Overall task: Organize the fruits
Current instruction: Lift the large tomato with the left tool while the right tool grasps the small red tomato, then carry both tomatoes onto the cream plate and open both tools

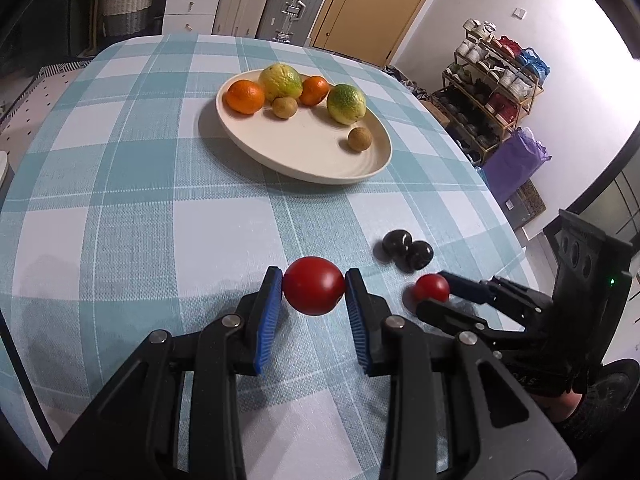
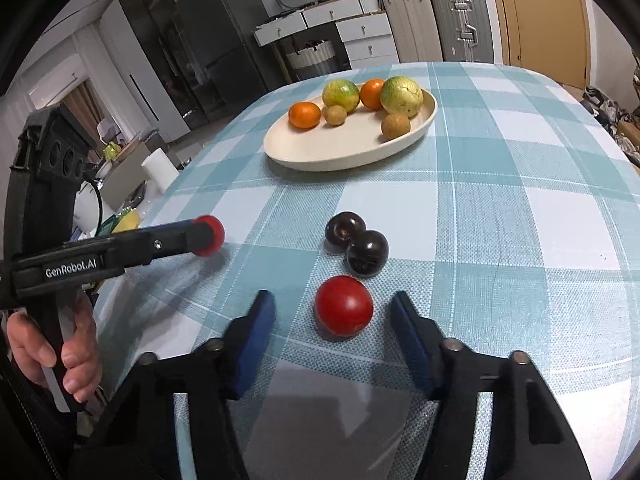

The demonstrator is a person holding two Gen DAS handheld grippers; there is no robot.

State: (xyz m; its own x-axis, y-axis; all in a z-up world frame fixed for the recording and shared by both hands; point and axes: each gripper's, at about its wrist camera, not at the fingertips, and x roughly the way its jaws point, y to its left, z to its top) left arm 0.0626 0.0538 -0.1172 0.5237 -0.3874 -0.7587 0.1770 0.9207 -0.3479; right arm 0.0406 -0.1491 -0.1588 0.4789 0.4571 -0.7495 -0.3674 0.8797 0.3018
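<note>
A small round red tomato (image 1: 314, 291) is being pinched between the blue pads of the left gripper (image 1: 314, 294), lifted above the teal checked tablecloth (image 1: 120, 220). A second red tomato (image 2: 344, 306) is lying on the cloth between the right gripper's (image 2: 334, 308) half-spread, untouching fingers, near two dark plums (image 2: 357, 245) and short of the cream oval plate (image 2: 320, 152) of citrus.

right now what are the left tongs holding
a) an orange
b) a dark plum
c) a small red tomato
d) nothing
c: the left tongs are shut on a small red tomato, its sides pressed against both blue pads; the two dark plums lie loose on the tablecloth, and the oranges sit on the plate.
</note>
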